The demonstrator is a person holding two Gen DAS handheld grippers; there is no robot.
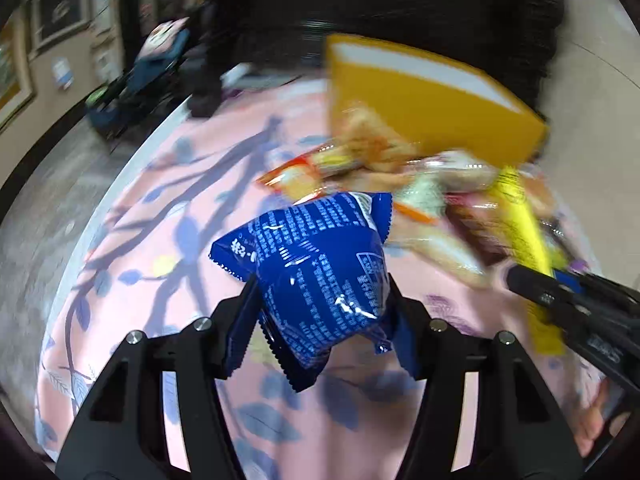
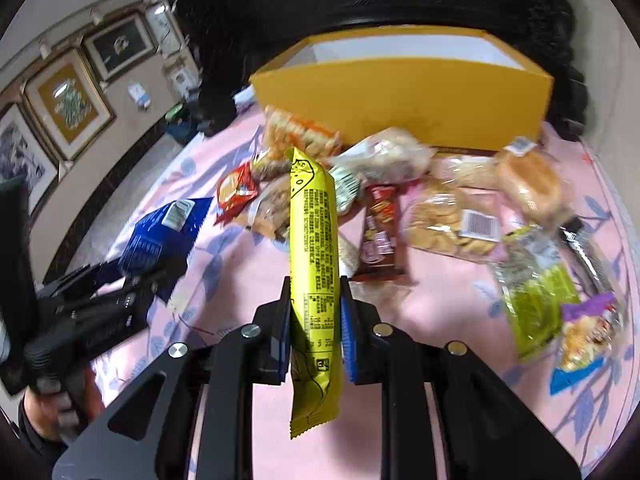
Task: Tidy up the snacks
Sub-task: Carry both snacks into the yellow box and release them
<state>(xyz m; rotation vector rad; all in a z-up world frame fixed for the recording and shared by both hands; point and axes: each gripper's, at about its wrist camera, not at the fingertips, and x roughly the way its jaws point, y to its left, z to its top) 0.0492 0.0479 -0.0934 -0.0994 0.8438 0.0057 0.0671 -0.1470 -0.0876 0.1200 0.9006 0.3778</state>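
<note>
Pink leaf-print tablecloth (image 2: 248, 264), crinkly blue packet (image 1: 320, 276), long yellow wrapper (image 2: 314, 264)

my left grip: blue packet (image 1: 320, 276), white print | my right: yellow packet (image 2: 314, 264), black print | box (image 2: 404, 100) orange-yellow, white inside | cloth (image 1: 168, 216) pink, blue leaf-and-branch pattern, I think

Counts, from the right wrist view:
- 1 yellow box (image 2: 404, 96)
- 1 blue packet (image 2: 160, 232)
- 1 long yellow packet (image 2: 314, 264)
- 1 small red packet (image 2: 234, 194)
- 1 brown bar wrapper (image 2: 380, 236)
- 1 green packet (image 2: 532, 292)
- 1 purple-and-blue packet (image 2: 584, 336)
- 1 bagged bun (image 2: 534, 184)
- 1 clear cracker bag (image 2: 444, 220)

More clear bags are piled against the box; too blurred to count.

2 grippers: left gripper (image 1: 320, 292), right gripper (image 2: 314, 300).
</note>
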